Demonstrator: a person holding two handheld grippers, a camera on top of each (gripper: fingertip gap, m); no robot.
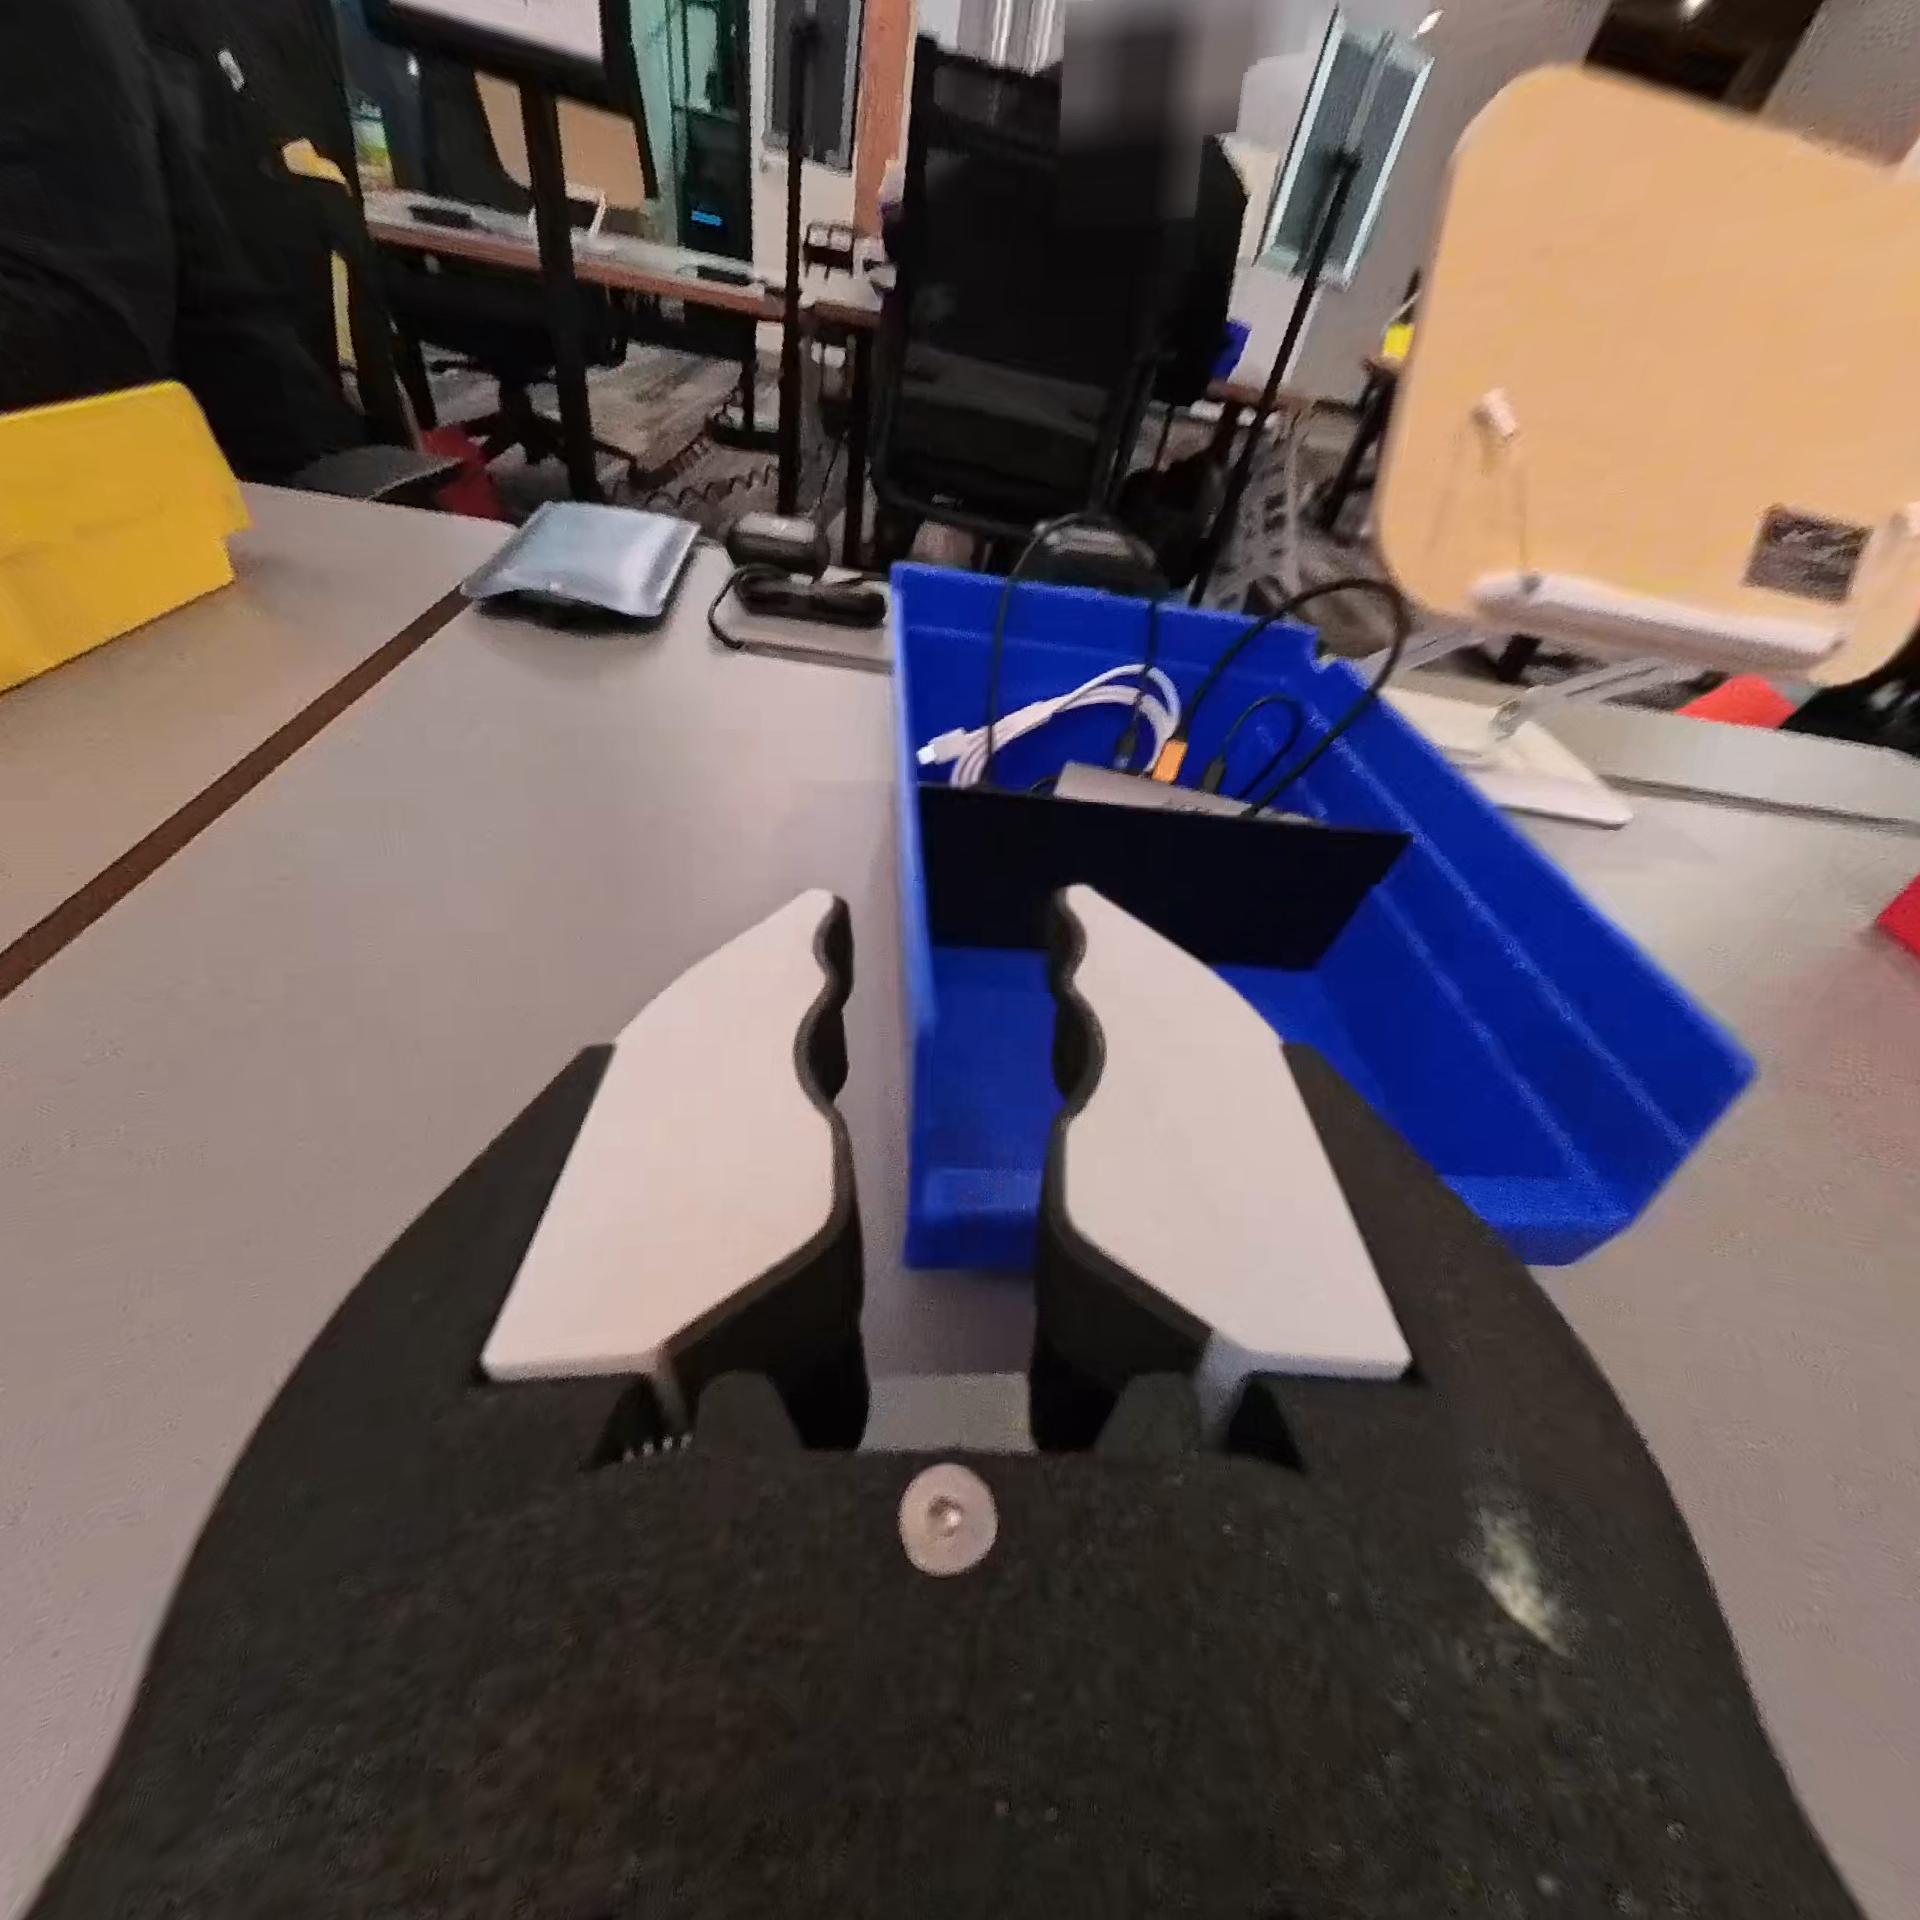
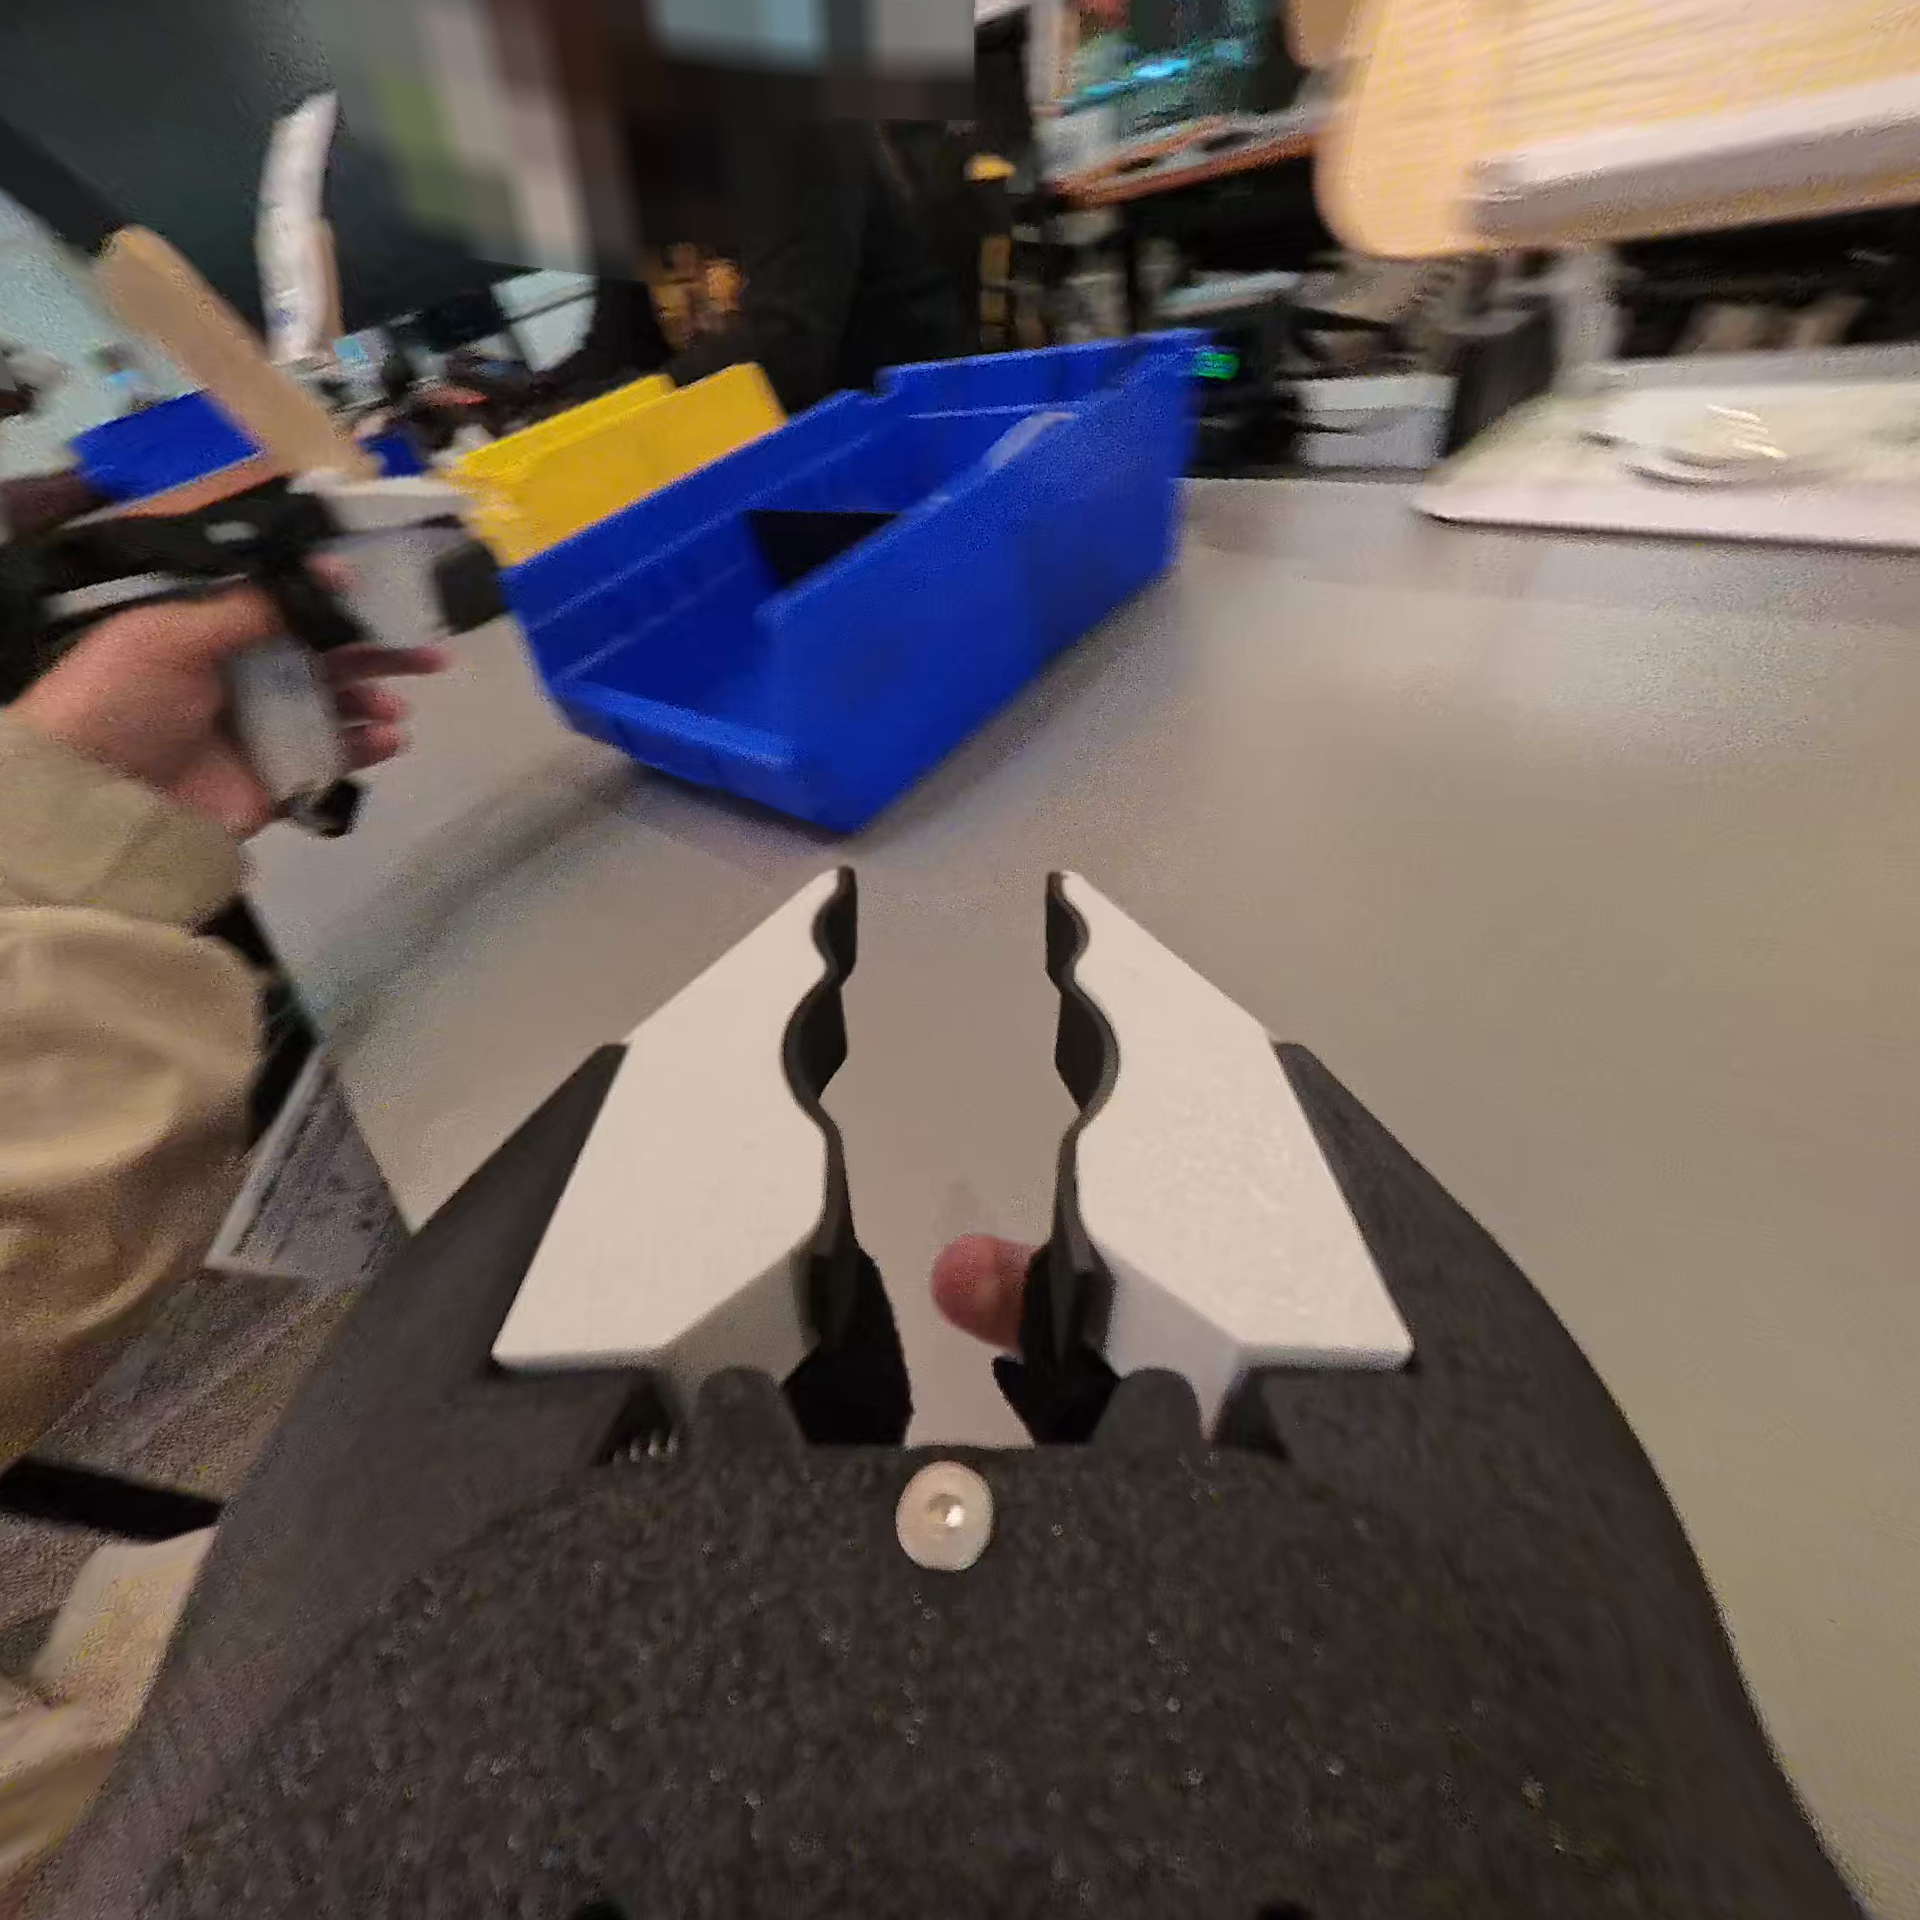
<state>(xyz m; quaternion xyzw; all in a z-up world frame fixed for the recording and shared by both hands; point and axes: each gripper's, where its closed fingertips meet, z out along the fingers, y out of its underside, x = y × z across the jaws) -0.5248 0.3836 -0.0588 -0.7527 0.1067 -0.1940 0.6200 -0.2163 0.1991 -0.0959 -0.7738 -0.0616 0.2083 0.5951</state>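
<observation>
On the counter (image 1: 436, 831) we find an open bin (image 1: 1455, 987) ahead of and slightly right of our left claw (image 1: 948, 904), its near corner between the claw's fingers. A divider (image 1: 1153, 883) stands across the bin; behind it lie cables (image 1: 1049, 727) and a flat box (image 1: 1153, 795). Another bin (image 1: 104, 520) sits far left, a pouch (image 1: 587, 561) behind centre. From our right claw (image 2: 951, 883), the divided bin lies ahead-left, the left claw left of it.

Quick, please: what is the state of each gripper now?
Left gripper: open, empty, at the blue bin.
Right gripper: open, empty, above the table.
</observation>
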